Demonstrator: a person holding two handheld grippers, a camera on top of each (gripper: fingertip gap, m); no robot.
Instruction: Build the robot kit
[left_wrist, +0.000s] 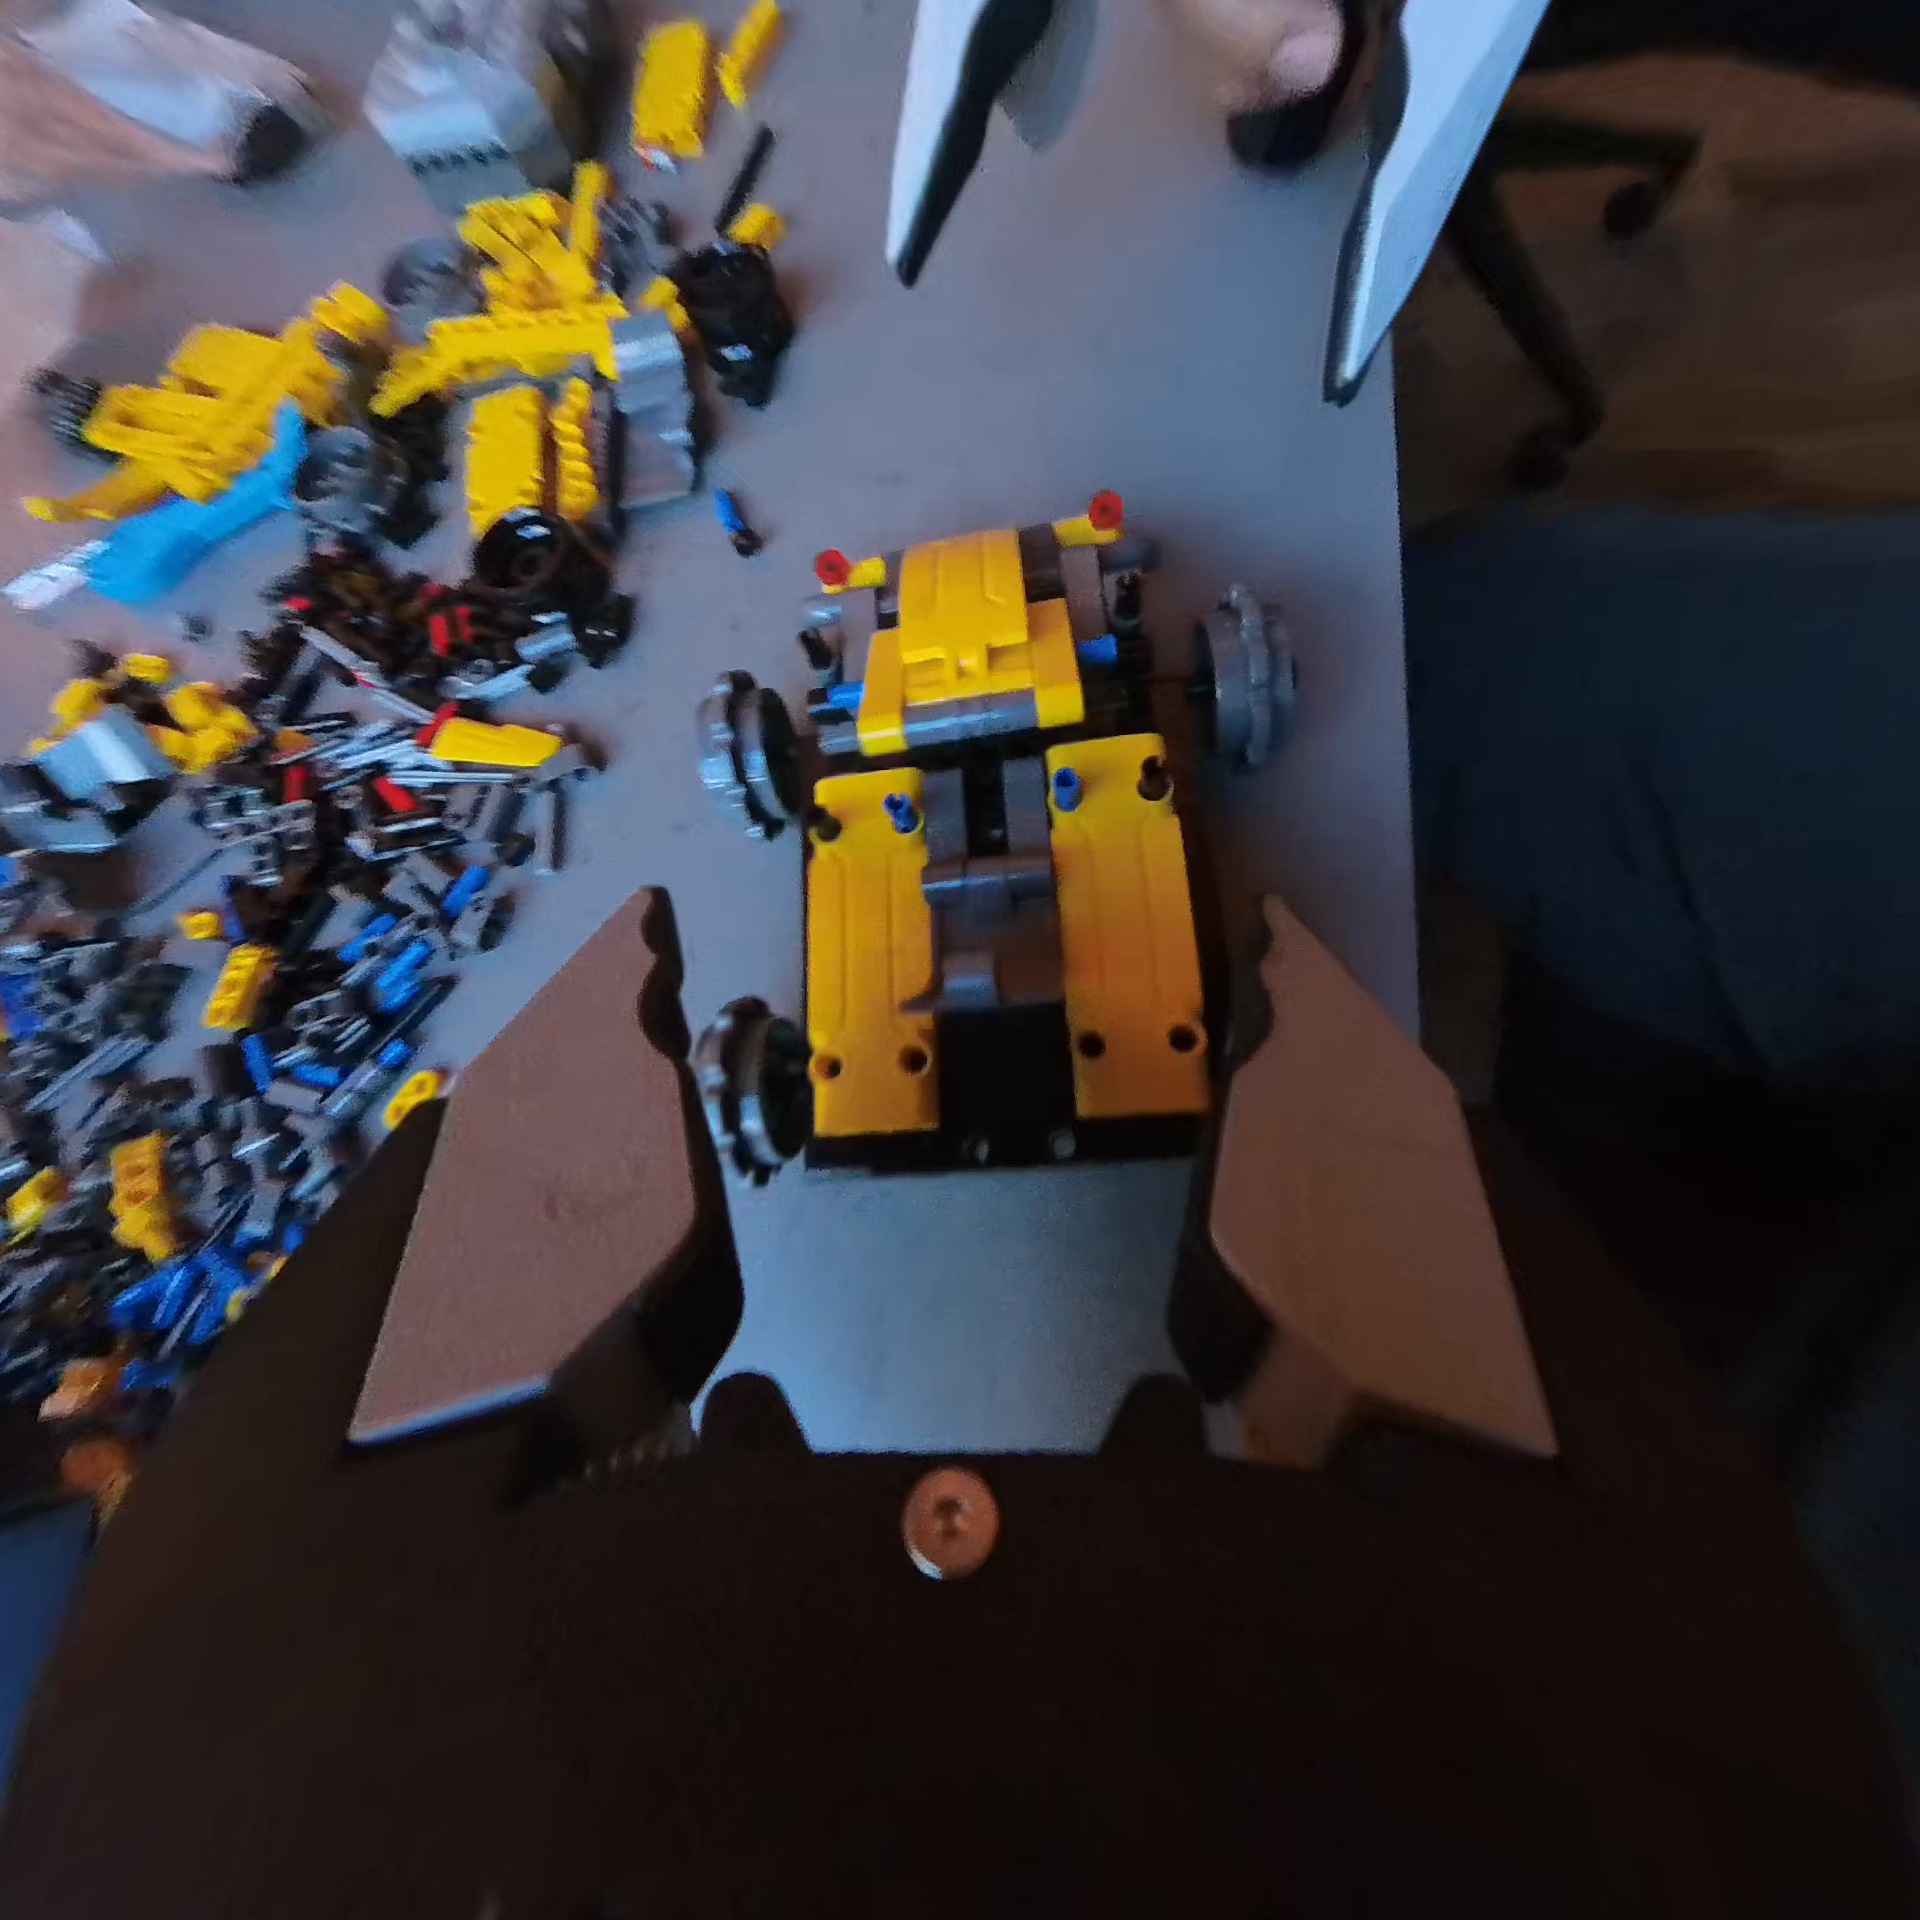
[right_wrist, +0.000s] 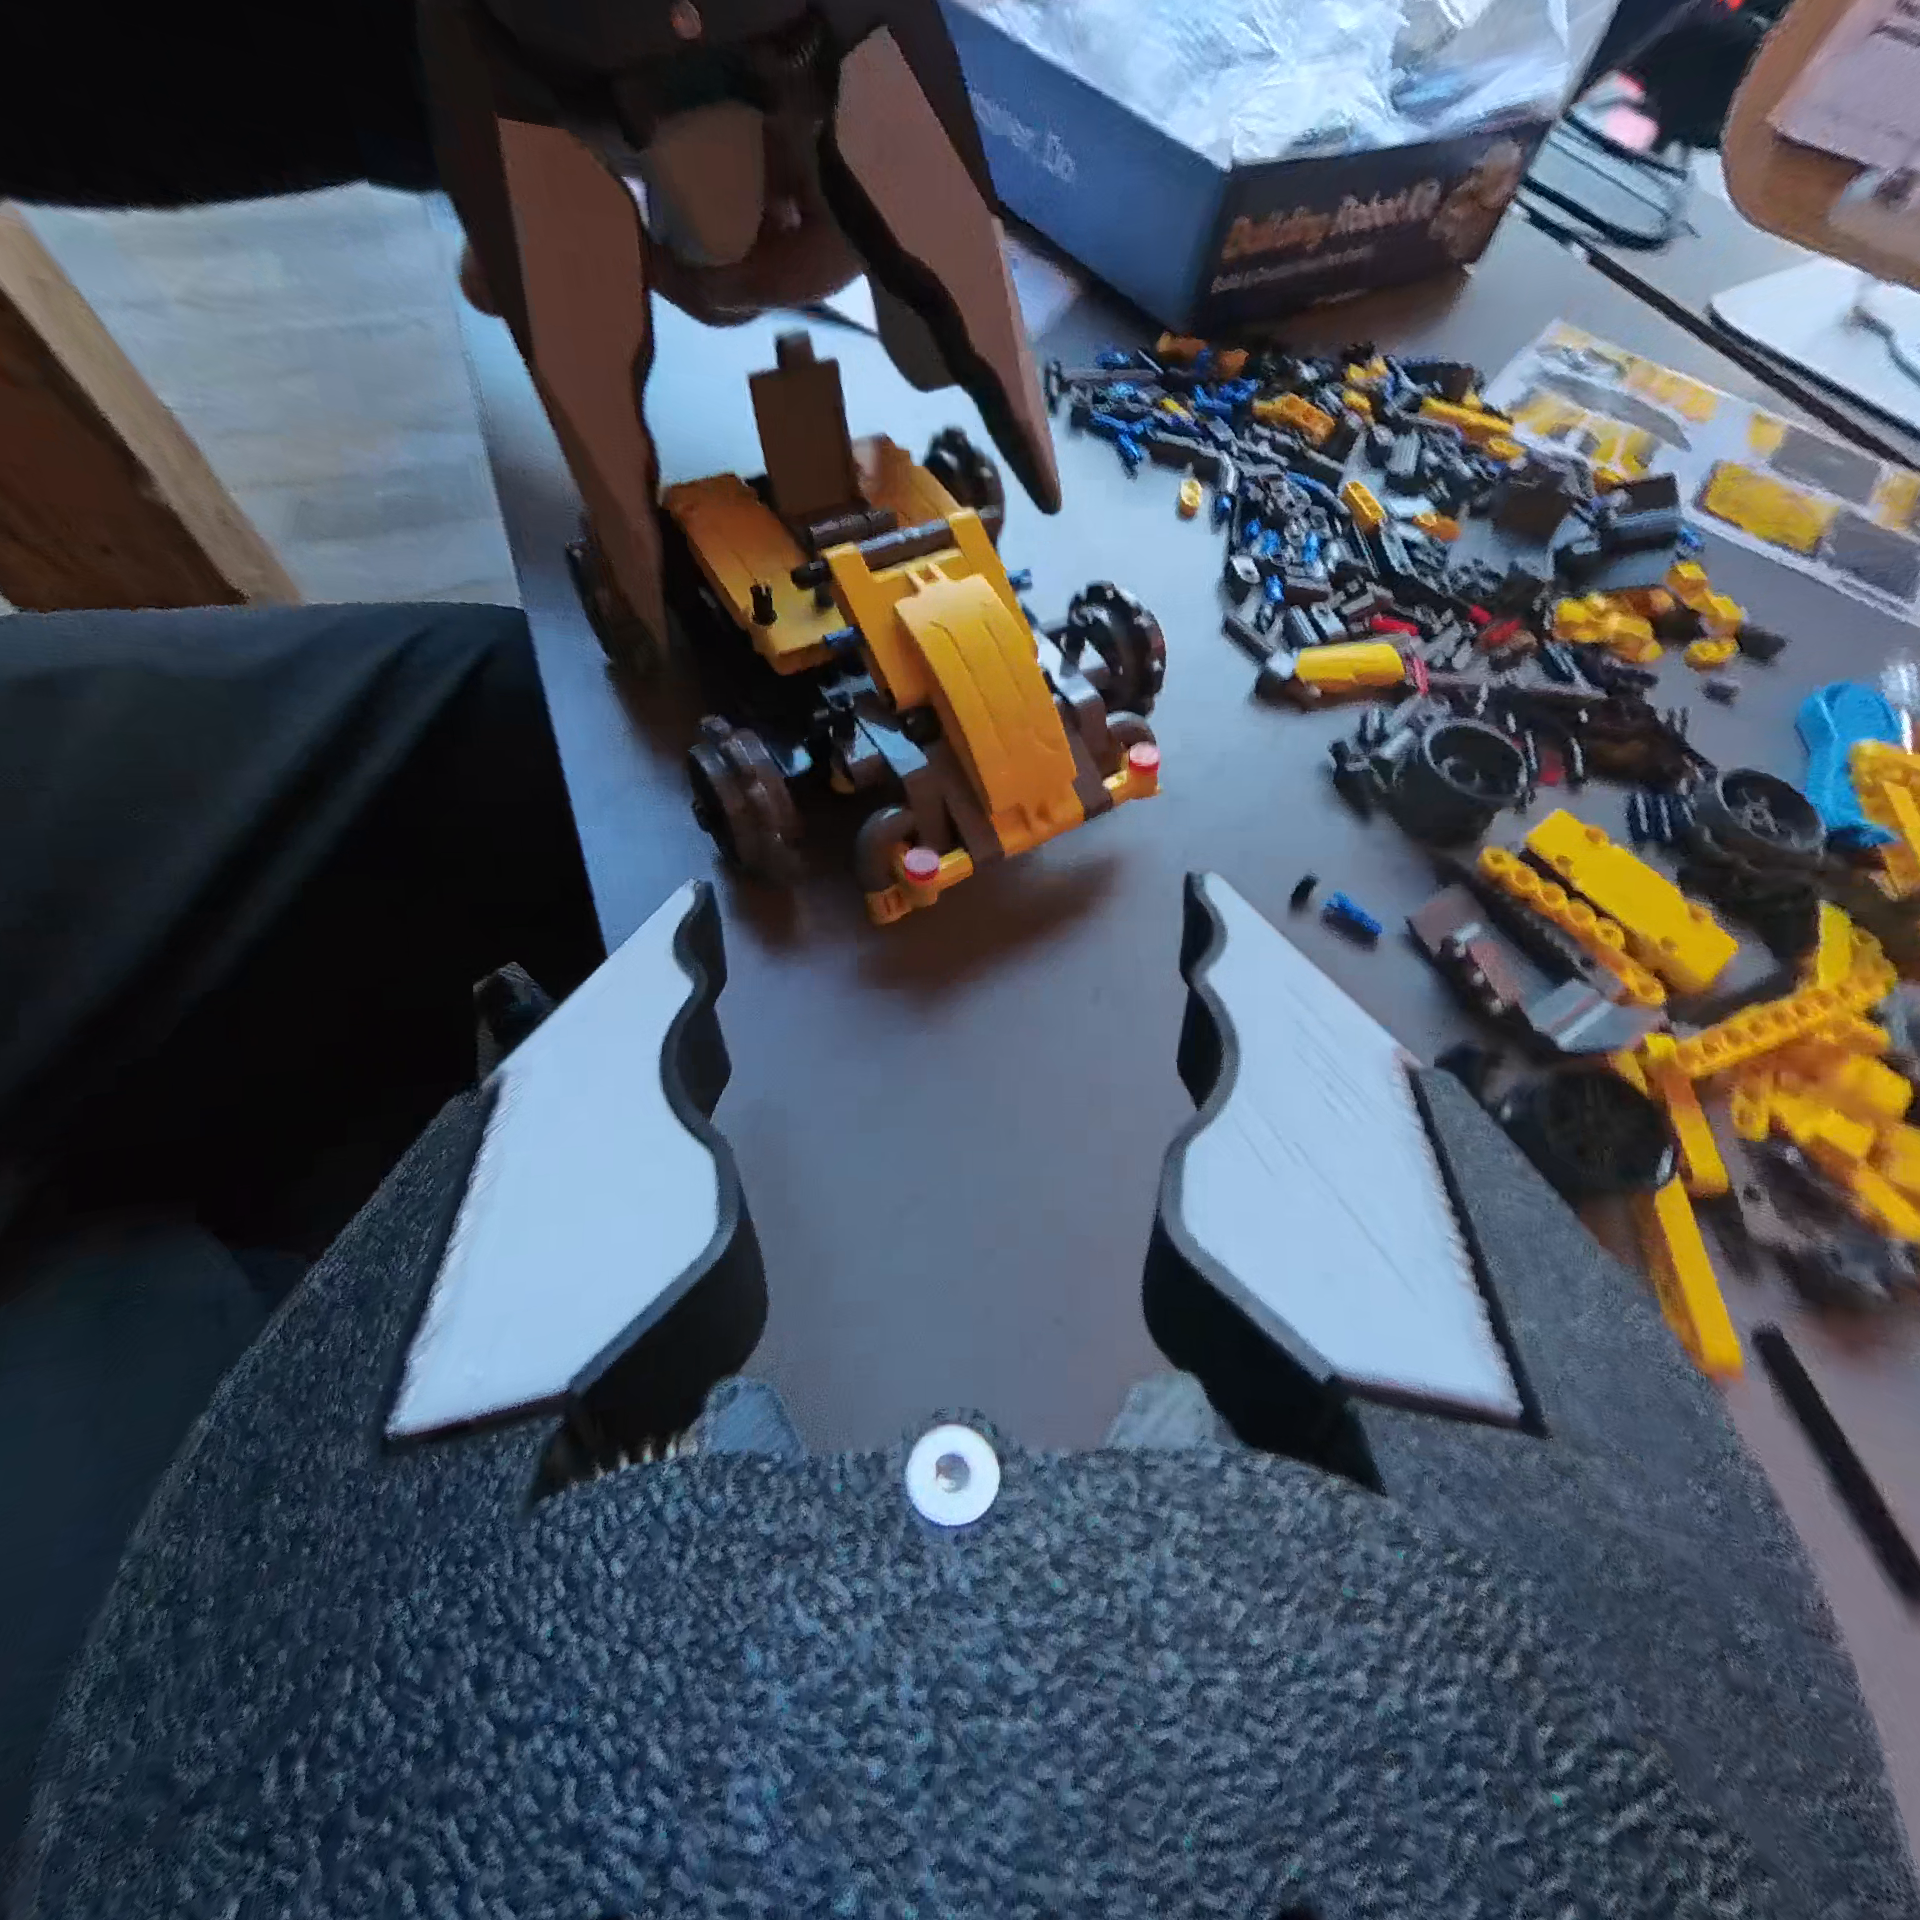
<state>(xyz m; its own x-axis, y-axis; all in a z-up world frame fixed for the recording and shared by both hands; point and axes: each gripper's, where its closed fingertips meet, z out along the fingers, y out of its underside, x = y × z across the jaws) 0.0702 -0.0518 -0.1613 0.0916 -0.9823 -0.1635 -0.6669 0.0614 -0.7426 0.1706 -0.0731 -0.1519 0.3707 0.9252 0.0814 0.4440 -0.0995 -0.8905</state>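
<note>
A yellow and black brick car with grey wheels stands on the grey table near its edge. My left gripper, with brown fingers, is open and straddles the car's rear, one finger on each side. In the right wrist view that gripper comes down over the car, with one finger close against its rear side. My right gripper, with white fingers, is open and empty, a short way in front of the car's nose. It also shows in the left wrist view beyond the car.
A wide pile of loose black, blue and yellow pieces lies beside the car, also in the right wrist view. A half-built yellow assembly, a blue piece, a dark box and a printed sheet lie beyond. The table edge is beside the car. The half-built yellow assembly lies some 15 centimeters from my right tips, 25 centimeters from my left tips. Seen from the left wrist view as well.
</note>
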